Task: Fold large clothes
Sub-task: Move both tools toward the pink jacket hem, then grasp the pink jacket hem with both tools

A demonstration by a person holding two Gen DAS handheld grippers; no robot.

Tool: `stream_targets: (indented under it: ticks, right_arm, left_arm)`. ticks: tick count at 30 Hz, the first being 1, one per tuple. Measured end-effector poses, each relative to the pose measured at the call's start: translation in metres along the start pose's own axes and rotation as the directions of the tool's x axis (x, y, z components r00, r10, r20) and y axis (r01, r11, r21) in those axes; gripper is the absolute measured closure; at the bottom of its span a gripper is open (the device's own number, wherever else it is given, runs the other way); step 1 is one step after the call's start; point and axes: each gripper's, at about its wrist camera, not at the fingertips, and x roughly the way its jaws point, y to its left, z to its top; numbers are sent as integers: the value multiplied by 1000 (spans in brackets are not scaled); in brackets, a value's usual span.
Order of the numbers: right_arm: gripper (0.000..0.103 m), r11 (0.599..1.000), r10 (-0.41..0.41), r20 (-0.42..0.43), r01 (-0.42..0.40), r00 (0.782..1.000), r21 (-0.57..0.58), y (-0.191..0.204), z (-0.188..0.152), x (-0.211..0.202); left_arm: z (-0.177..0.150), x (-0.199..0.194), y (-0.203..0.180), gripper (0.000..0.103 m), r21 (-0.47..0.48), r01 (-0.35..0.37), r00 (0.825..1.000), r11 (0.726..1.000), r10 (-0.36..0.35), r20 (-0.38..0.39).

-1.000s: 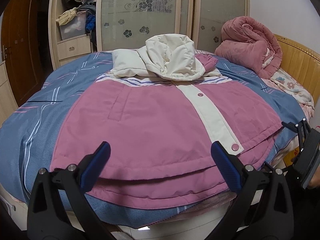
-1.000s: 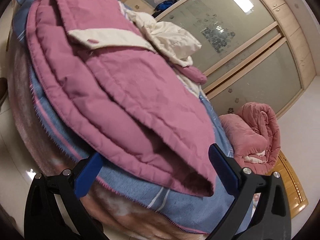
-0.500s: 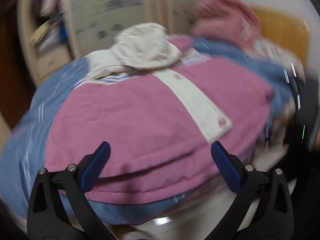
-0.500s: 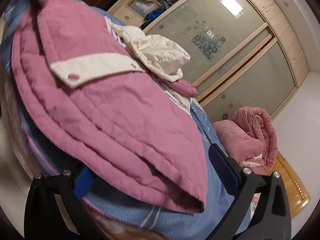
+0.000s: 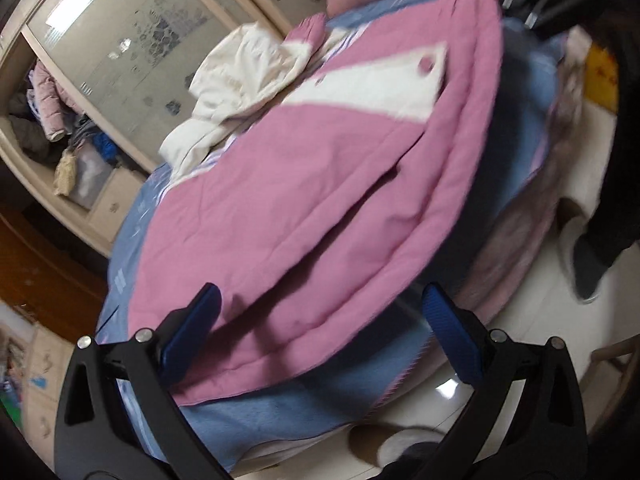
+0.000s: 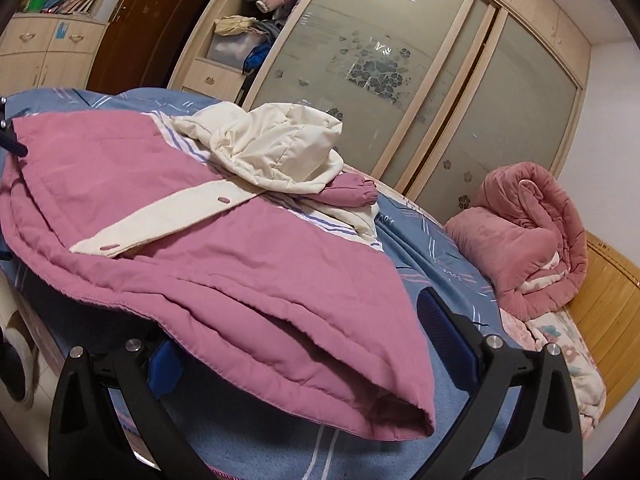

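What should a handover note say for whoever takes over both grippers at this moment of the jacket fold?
Left gripper: open, holding nothing, its fingers straddling the hem corner of the pink jacket.
Right gripper: open, holding nothing, at the opposite hem corner.
Jacket lies front up on the blue bedspread, placket snapped, cream hood bunched at the collar.
Done: laid out.
Left: grip the corners, then probably fold.

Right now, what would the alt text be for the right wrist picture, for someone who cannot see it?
A pink padded jacket with a cream hood lies spread on a blue bedspread, its near hem between the open fingers of the right hand-held gripper. Behind stand frosted wardrobe doors, and a rolled pink quilt lies to the right.
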Motion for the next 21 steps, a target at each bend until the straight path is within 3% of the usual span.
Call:
stream_targets:
  ticks: [2,5,8,11,14,16,21]
  right_arm:
    - [1,1000,-3,5,3,1000,3,0,2,0]
    - [1,1000,-3,6,3,1000,5,0,2,0]
    - [1,1000,4,0,-4,1000,12,-1,2,1]
    - [2,998,47,-17,-46,999,46,-6,1,2]
    - [23,993,102,-29,-100,994,61,-7,-1,4]
    - [50,991,122,-63,-118,991,56,-4,-4,8]
    - [71,988,142,-150,-132,978,78,1,-11,18]
  left_arm:
    - [-1,10,5,2,-13,-47,998,999,46,-39]
    - [1,11,15,8,-35,-124,992,992,123,-27]
    - [3,5,27,11,-90,-136,990,987,138,18]
    - [8,7,37,24,-162,-107,994,981,110,11]
    - [10,9,41,50,-217,-63,998,974,67,12]
    - [13,10,40,67,-240,-62,998,969,66,9]
    - [17,9,44,73,-303,-51,998,952,61,23]
